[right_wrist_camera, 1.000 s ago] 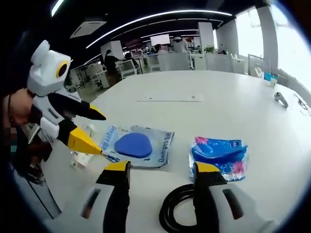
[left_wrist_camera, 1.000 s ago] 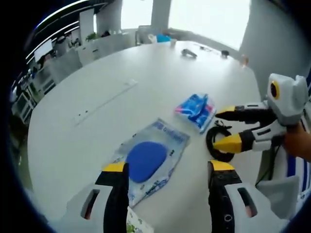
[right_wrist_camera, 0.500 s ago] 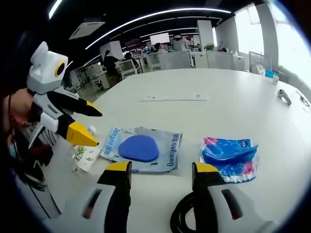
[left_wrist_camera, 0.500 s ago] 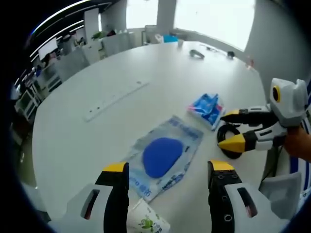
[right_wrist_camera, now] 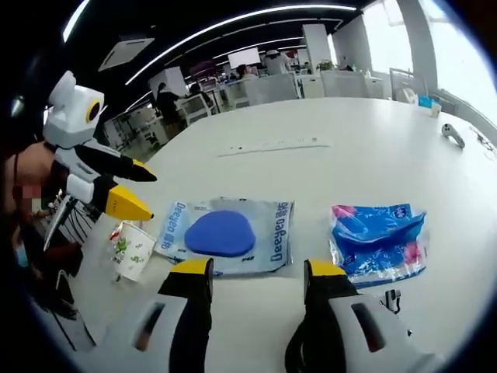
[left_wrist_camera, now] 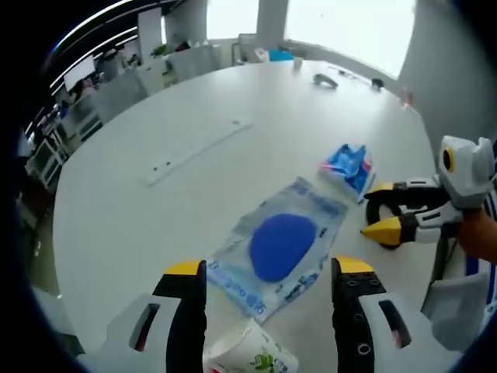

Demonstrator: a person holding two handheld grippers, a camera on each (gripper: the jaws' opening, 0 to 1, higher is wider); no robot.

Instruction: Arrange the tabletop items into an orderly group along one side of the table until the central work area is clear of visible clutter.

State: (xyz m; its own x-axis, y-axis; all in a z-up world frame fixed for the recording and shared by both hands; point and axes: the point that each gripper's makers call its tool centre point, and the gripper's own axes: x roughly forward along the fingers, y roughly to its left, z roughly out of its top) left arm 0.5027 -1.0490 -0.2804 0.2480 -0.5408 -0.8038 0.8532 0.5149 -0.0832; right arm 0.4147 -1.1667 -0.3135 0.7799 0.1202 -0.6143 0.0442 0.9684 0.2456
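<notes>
Both cameras have pulled back a bit since a second ago, so the paper cup [left_wrist_camera: 250, 356] now pokes up between the left gripper [left_wrist_camera: 272, 268]'s jaws at the near edge of the left gripper view, where before only a sliver of it showed. It looks like it's lying on its side there, but I can't tell if the jaws are touching it; they stand wide apart, nothing clamped. Just beyond the cup is the clear plastic bag with the blue disc [left_wrist_camera: 281, 245] inside, flat on the white table [left_wrist_camera: 155, 116]. Farther right sits the blue and pink packet [left_wrist_camera: 348, 165], and the black cable coil [left_wrist_camera: 378, 210] is next to it, right by the right gripper [left_wrist_camera: 382, 210], whose yellow tips are spread open around the coil's edge. In the right gripper view the right gripper [right_wrist_camera: 258, 268] is open too, the bag [right_wrist_camera: 225, 233] straight ahead, the packet [right_wrist_camera: 378, 239] to its right, the coil [right_wrist_camera: 299, 359] down low by the jaws. The left gripper [right_wrist_camera: 136, 190] comes in from the left, open, with the cup [right_wrist_camera: 130, 250] right below its tips. A long white strip [left_wrist_camera: 198, 148] lies farther out on the table.
</notes>
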